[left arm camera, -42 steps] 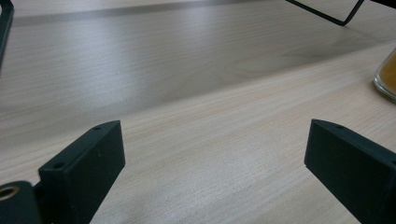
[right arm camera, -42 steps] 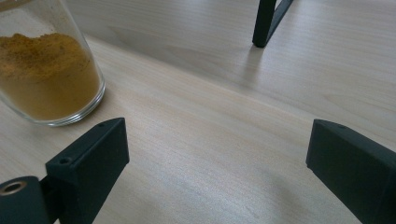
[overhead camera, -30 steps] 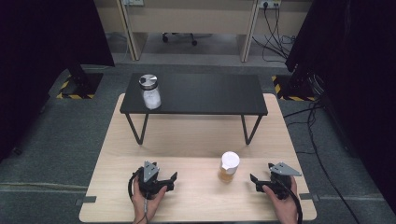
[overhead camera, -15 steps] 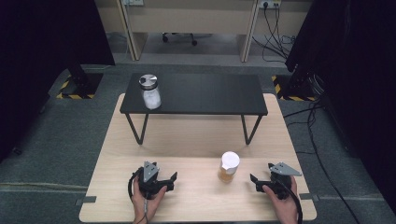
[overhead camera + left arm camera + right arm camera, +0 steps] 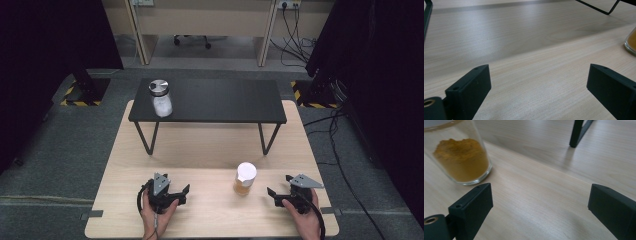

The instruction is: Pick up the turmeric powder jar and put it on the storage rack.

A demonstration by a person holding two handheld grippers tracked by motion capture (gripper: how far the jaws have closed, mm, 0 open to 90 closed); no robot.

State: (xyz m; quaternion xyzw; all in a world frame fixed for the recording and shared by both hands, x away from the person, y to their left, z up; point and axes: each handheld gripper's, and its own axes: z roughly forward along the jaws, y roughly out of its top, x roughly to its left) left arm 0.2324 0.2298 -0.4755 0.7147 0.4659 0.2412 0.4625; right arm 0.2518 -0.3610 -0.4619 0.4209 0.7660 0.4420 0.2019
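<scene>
High view first: a low black stand (image 5: 207, 102) sits across the far half of the bench (image 5: 210, 145), a silver-lidded jar (image 5: 160, 97) on its left end. Nearer than that stand, open wood. The white-lidded jar of orange powder (image 5: 245, 178) stands upright between both claws, just beside the right claw (image 5: 274, 193), well apart from the left claw (image 5: 183, 192). Both claws gape wide, gripping nothing.

No text, label, brand, number or sign can be read anywhere: not on the glass jars, the light wooden table, the black metal shelf or the grippers.
</scene>
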